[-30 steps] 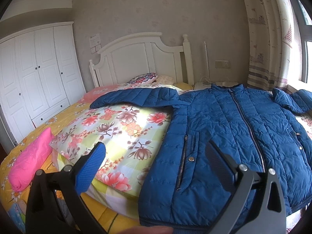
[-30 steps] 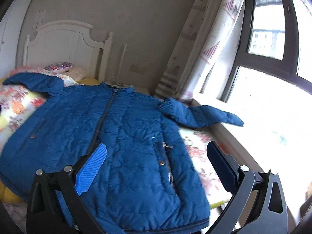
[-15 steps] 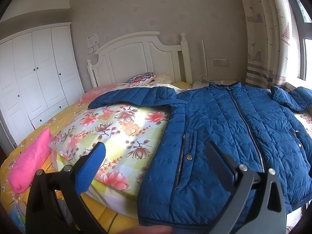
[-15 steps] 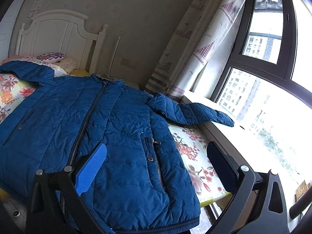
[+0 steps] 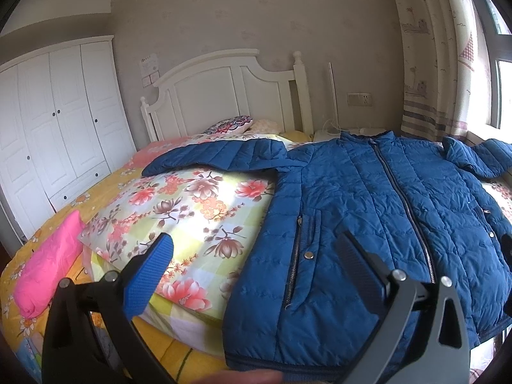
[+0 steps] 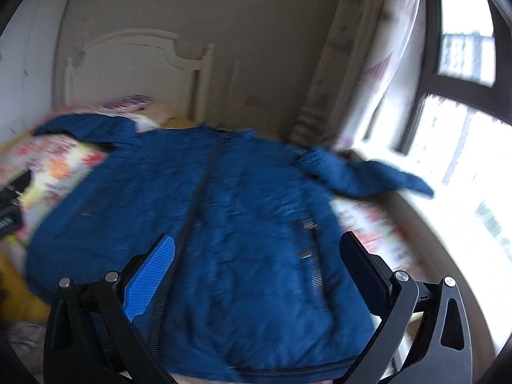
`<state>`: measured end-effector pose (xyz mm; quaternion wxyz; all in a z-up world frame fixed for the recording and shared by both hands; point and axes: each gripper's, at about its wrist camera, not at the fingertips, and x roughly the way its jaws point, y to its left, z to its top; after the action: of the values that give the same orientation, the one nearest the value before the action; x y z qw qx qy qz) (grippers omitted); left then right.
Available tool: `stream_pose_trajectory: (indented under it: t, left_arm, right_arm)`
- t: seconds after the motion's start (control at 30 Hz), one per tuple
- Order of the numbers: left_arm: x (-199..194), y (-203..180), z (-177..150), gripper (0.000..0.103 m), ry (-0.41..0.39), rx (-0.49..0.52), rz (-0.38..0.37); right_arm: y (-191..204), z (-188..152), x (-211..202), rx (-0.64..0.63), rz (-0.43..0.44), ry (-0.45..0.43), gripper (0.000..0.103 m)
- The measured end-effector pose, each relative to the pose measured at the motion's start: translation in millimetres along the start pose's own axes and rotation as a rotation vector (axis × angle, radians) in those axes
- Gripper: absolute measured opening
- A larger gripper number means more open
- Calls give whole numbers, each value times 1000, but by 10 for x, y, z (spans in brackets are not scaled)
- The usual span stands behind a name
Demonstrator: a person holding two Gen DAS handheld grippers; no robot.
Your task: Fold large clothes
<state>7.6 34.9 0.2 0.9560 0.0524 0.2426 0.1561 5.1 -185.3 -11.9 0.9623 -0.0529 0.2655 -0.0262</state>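
A blue quilted jacket lies flat and zipped on the bed, front up, sleeves spread to both sides. Its left sleeve rests across a floral pillow. My left gripper hovers open above the jacket's lower left hem, holding nothing. The right wrist view is blurred by motion; there the jacket fills the middle, its right sleeve reaching toward the window sill. My right gripper is open over the jacket's lower hem, empty.
A floral pillow and a pink roll lie on the yellow bedding at left. A white headboard and wardrobe stand behind. A curtain and window are at right.
The right wrist camera has swung left and is now blurred, the jacket centred again. The left gripper has held nearly still, rising slightly. Both grippers stay open.
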Motion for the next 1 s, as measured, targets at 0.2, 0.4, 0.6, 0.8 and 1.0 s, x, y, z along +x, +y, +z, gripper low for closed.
stream_pose_trajectory:
  t: [0.2,0.4,0.6,0.8,1.0]
  left_arm:
    - [6,2,-9,101,6,2,-1]
    - [41,-32,-21,101,16,11,-5]
    - [69,-65,-34,101,27,20,-4]
    - [83,-84,-36,101,32,28,-5]
    - [83,-90,-39,101,33,26,-5]
  right_arm:
    - [-48,-8,66,48,7,31,99]
    - [-51,-19,109,44,-1,44,99]
    - [-52,-32,113,24,-40,43,99]
    - [-54,-37,105,14,-64,36,99]
    - [-68,-40,111,10,-83,36,99]
